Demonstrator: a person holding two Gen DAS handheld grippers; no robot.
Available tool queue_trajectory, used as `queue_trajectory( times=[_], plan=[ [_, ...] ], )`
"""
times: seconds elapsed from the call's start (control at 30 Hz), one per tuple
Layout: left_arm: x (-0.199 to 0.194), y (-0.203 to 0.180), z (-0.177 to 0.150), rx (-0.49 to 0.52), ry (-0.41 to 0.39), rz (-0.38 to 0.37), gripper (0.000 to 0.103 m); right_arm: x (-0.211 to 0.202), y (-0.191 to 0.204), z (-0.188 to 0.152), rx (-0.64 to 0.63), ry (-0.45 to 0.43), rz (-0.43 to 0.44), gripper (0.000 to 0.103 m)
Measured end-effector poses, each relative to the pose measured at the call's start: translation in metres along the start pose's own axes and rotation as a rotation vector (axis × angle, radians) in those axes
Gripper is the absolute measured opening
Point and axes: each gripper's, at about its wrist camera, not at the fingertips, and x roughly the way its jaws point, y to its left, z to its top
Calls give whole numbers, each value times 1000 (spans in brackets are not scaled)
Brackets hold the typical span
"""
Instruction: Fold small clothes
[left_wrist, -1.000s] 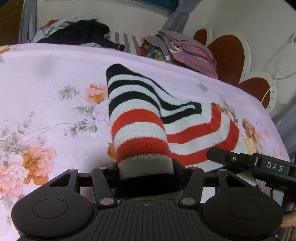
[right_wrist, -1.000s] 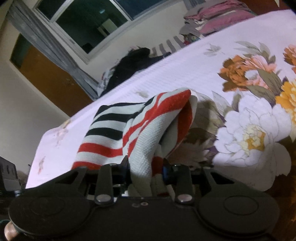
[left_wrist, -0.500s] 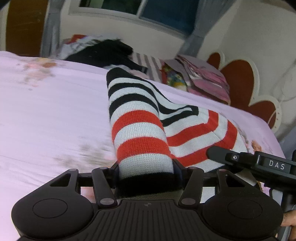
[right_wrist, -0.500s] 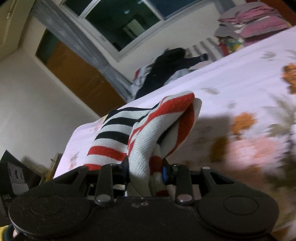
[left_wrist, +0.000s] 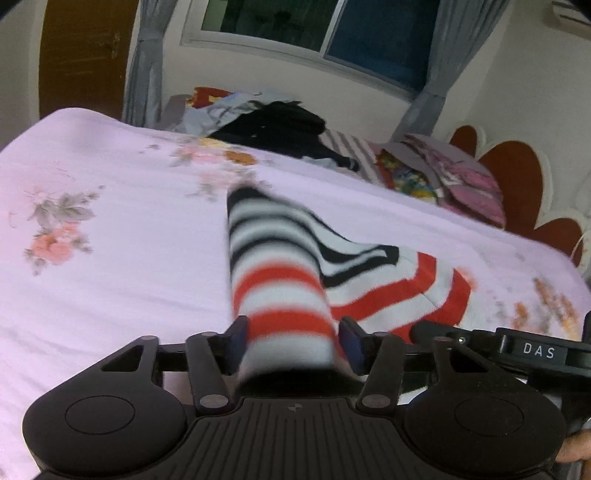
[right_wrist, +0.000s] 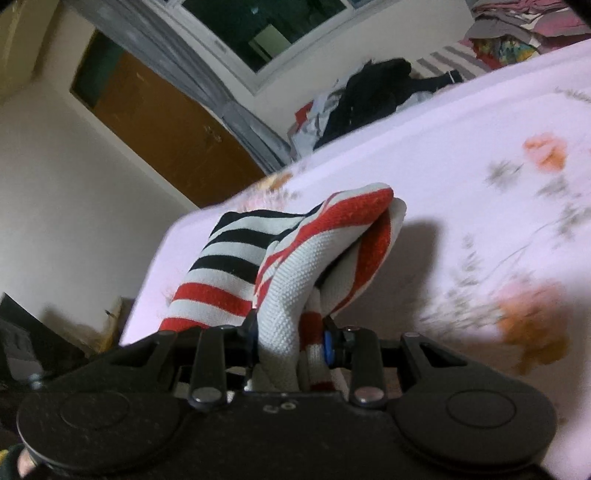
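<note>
A small knitted garment with red, white and black stripes (left_wrist: 288, 280) is held up over the bed between both grippers. My left gripper (left_wrist: 291, 343) is shut on its striped edge. My right gripper (right_wrist: 291, 332) is shut on another bunched edge of the same garment (right_wrist: 295, 266); the fabric droops forward from it. The right gripper's body shows in the left wrist view (left_wrist: 517, 350), just to the right of the left one. The fingertips are mostly hidden by the cloth.
The bed has a pink floral sheet (left_wrist: 110, 229). A pile of dark and mixed clothes (left_wrist: 280, 125) and a stack of folded clothes (left_wrist: 454, 177) lie at its far edge. A window (left_wrist: 332, 33), curtains, a brown door (right_wrist: 166, 122) and a red headboard (left_wrist: 517, 173) are behind.
Both grippers have lifted and tilted upward with the striped garment; more of the wall, window and door shows now. The grip on the garment is unchanged.
</note>
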Motion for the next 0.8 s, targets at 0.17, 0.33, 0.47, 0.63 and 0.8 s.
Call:
queue_trajectory(
  times=[0.17,0.33,0.47,0.63,0.8],
  plan=[
    [20,22,-19,0,33,-19,50,11,-15,-6,45,11,-86,34],
    [13,14,-13,21,35,-25,50,-10,-4,-19,-14,-13,-189,37],
    [-5,7,-18,44,18,-59,50,-24,15,-25,-58,-58,-218,38],
    [-15,0,-38,93,25,-28,50,-28,39,-34,-166,-69,-234,37],
    [-12,-5,-47,108,44,11,64,-15,30,-49,-209,-6,-347,34]
  ],
)
